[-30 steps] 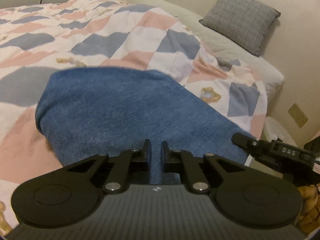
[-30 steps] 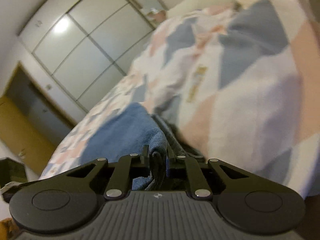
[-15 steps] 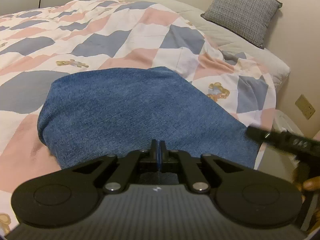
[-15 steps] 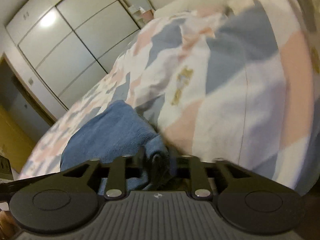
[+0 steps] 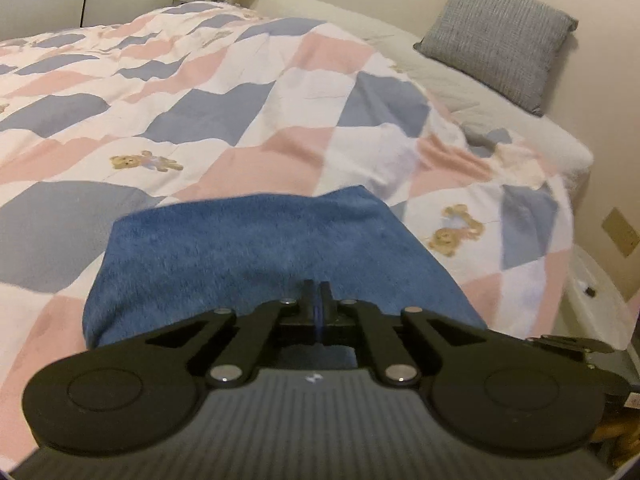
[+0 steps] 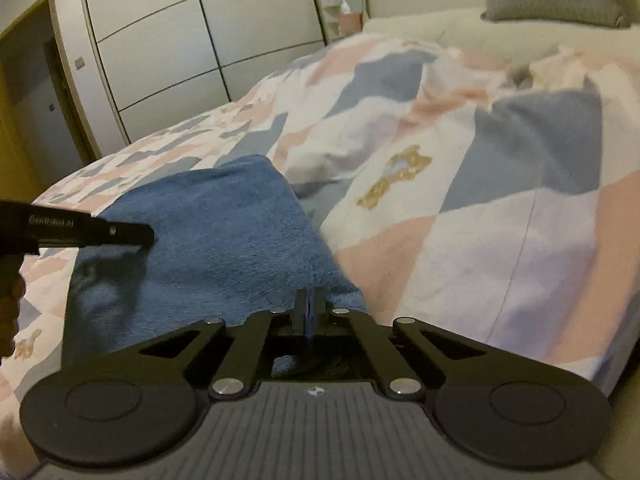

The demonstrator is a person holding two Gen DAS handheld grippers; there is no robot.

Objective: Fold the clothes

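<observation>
a folded blue terry-cloth garment (image 6: 216,240) is pinched at its near edge by the right gripper (image 6: 309,307), jaws closed. it is laid on a pink, grey and white patchwork quilt (image 6: 480,184). the left gripper (image 6: 146,235) is seen over the cloth's left side.

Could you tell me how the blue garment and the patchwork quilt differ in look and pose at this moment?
The blue garment is one plain colour with a fuzzy nap; the patchwork quilt is patterned in pink, grey-blue and white with small teddy bears. The garment is a small folded piece lying on top; the quilt spreads across the bed beneath it. The garment's near edge is pinched by the left gripper and the right gripper; the quilt is ungripped. Both are soft fabric.
</observation>
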